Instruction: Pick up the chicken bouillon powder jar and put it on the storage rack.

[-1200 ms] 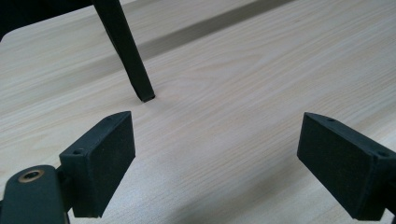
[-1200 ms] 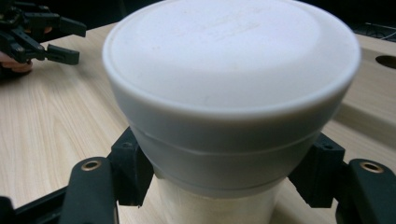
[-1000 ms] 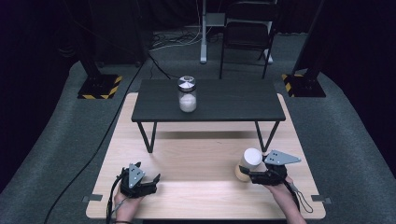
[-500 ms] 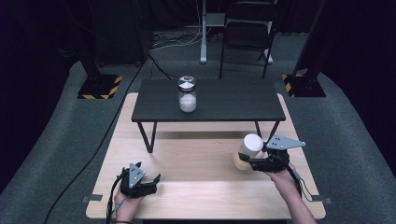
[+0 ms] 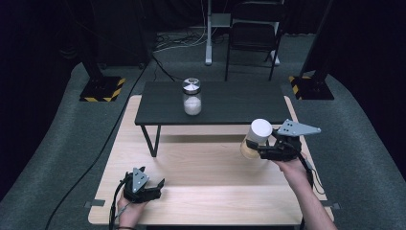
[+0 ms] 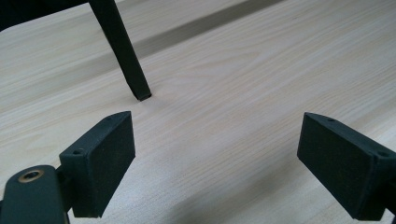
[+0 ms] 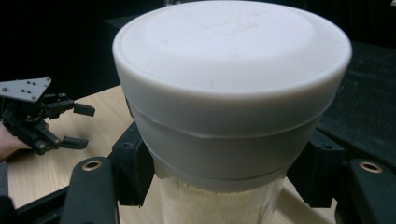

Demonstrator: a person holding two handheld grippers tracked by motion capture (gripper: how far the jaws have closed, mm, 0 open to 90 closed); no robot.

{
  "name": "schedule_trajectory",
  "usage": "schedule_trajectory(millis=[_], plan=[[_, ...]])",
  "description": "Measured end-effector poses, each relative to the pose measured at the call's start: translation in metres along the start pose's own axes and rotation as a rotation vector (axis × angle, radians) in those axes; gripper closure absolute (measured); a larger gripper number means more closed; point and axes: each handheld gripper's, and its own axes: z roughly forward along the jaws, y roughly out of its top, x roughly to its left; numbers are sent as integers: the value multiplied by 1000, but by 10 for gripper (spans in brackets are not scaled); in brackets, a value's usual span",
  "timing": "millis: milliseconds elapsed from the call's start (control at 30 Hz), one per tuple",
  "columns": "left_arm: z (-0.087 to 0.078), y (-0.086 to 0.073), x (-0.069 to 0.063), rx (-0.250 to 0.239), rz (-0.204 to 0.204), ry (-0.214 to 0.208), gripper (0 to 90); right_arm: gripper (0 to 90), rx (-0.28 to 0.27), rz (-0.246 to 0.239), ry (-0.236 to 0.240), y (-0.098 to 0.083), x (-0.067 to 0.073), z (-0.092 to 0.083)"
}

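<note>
While left claw point(image 5: 154, 184) rests open, right claw point(image 5: 253, 146) grips jar point(image 5: 255, 138) aloft.

left gripper point(image 5: 155, 184): black body, low left of the high view; grey three-cornered plate with small holes on top.
right gripper point(image 5: 253, 145): black, right of centre; larger grey plate.
jaws: flat black blocks, each with a small screw hole.
brass fittings: ringed holes at the jaw arms.
cable point(image 5: 115, 201): black, trailing from the left gripper.
forearms: no sleeves.
</note>
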Motion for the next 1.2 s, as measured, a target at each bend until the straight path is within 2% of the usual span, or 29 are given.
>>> schedule_trajectory(millis=[400,667,1200], plan=[[0,0,0,2,1,-2,109,324,-30,7,-9,37,-4,5],[1,1,1,5,1,-4,108,325,-46,27,-43,57,-9,13],[1,1,1,6,1,-7,107,325,-7,30,-198,89,-9,54]])
